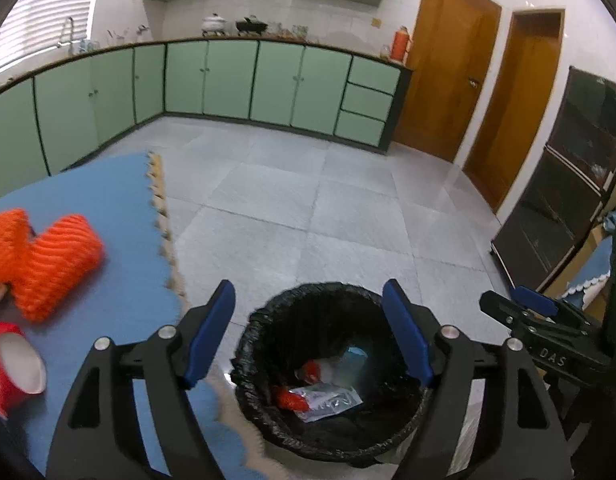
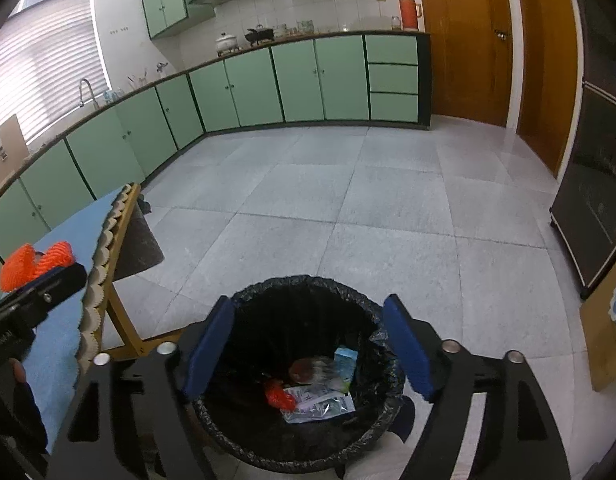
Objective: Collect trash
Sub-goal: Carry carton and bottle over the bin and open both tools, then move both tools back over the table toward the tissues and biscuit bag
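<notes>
A bin with a black liner (image 1: 267, 412) (image 2: 243, 436) stands on the floor beside the table. Inside lie a clear plastic wrapper (image 1: 328, 400) (image 2: 320, 406), a red scrap (image 2: 279, 396) and a small blue carton (image 2: 345, 363). My left gripper (image 1: 310, 332) is open and empty above the bin. My right gripper (image 2: 308, 346) is open and empty above the bin too; it also shows in the left wrist view (image 1: 520, 304). Orange foam netting (image 1: 47, 264) (image 2: 35, 262) and a red paper cup (image 1: 11, 364) lie on the blue table mat (image 1: 119, 208).
The mat covers a wooden table (image 2: 125, 220) left of the bin. Green kitchen cabinets (image 1: 227, 80) line the far wall. A dark cabinet (image 1: 568, 184) and wooden doors (image 1: 448, 68) stand on the right. Grey tiled floor (image 2: 348, 208) lies beyond the bin.
</notes>
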`<state>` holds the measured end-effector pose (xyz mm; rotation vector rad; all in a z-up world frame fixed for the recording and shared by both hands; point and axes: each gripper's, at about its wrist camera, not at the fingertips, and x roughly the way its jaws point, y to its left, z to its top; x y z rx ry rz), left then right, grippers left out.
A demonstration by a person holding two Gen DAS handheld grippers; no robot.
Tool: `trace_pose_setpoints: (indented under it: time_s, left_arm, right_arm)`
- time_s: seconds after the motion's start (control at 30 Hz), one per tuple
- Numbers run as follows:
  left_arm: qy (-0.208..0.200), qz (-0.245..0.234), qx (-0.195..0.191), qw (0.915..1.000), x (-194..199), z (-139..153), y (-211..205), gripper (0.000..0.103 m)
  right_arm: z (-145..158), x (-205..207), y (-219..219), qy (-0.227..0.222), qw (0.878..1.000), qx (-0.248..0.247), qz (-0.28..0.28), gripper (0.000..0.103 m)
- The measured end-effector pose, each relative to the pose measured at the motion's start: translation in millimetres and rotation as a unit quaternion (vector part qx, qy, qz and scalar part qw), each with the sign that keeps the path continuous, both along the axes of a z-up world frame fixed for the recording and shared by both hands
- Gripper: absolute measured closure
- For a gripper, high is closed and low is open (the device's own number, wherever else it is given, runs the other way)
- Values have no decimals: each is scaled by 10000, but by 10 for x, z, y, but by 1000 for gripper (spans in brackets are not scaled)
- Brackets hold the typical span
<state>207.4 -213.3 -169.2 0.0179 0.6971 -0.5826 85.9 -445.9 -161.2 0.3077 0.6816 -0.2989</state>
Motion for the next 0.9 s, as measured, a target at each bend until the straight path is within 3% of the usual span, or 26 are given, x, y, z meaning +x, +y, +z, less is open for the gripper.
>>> trace_pose_setpoints:
  time_s: [0.33, 0.47, 0.67, 0.9]
  left_arm:
    - [-413, 664, 24, 9969, -180, 391, 853, 21]
    - [-487, 1027, 77, 9935, -226, 483, 1262, 20]
    - [-577, 1717, 279, 9831, -316, 528, 1904, 19]
    - [-663, 2474, 628, 9646, -522, 464, 2564, 19]
  right_arm:
    - [500, 88, 721, -554, 9960, -200, 674, 7]
    - [593, 200, 1118, -611, 9921, -261, 1064, 6]
    - [597, 331, 1663, -705, 9853, -305, 1523, 6]
    - [482, 390, 2326, -857, 9748, -332, 2032, 6]
